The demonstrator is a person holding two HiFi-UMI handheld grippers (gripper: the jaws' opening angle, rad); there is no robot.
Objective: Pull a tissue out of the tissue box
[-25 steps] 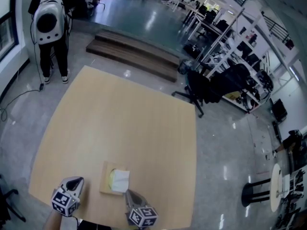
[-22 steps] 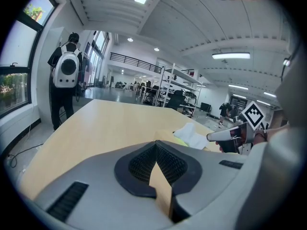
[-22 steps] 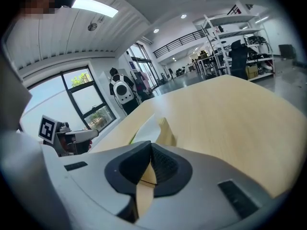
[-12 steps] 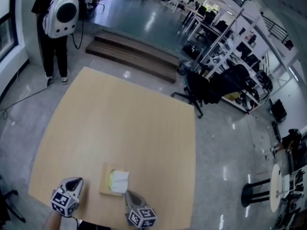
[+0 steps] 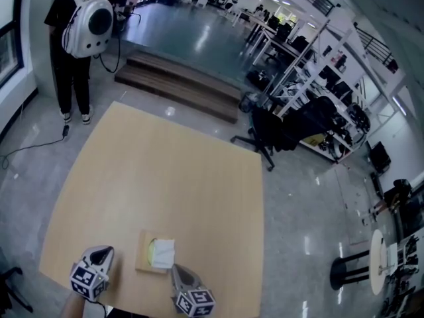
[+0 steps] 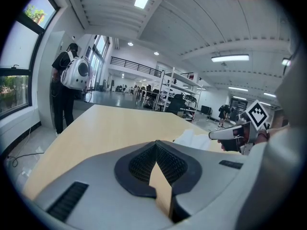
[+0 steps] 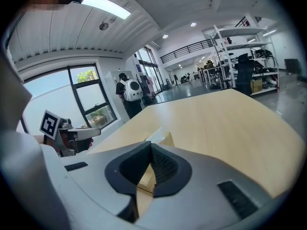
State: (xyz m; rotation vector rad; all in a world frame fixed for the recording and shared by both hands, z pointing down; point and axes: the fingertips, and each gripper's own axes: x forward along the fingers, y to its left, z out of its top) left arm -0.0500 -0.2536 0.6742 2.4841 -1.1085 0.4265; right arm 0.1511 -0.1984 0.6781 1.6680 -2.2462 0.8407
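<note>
Two grippers show nearest the camera, one on each side of the single tissue box (image 5: pixel 144 254). The left gripper (image 5: pixel 105 252) is just left of the box and apart from it. It slopes down and away from the wearer, with its marker cube toward the camera. Its jaws are pressed together with nothing between them. The right gripper (image 5: pixel 175 269) comes in from the box's near right corner, also sloping down and forward. Its jaws are closed tight on the near edge of the one tissue (image 5: pixel 163 251), which stands up white from the opening in the top of the box.

The box lies flat on the one tan table (image 5: pixel 165 177), close to that table's near edge. Well beyond the box, past the table's far left corner, one person (image 5: pixel 69 65) stands on the glossy floor wearing a white backpack (image 5: pixel 89 25). Farther behind the box is one low set of wooden steps (image 5: pixel 179 85). One black office chair (image 5: pixel 265 128) sits off to the box's far right.
</note>
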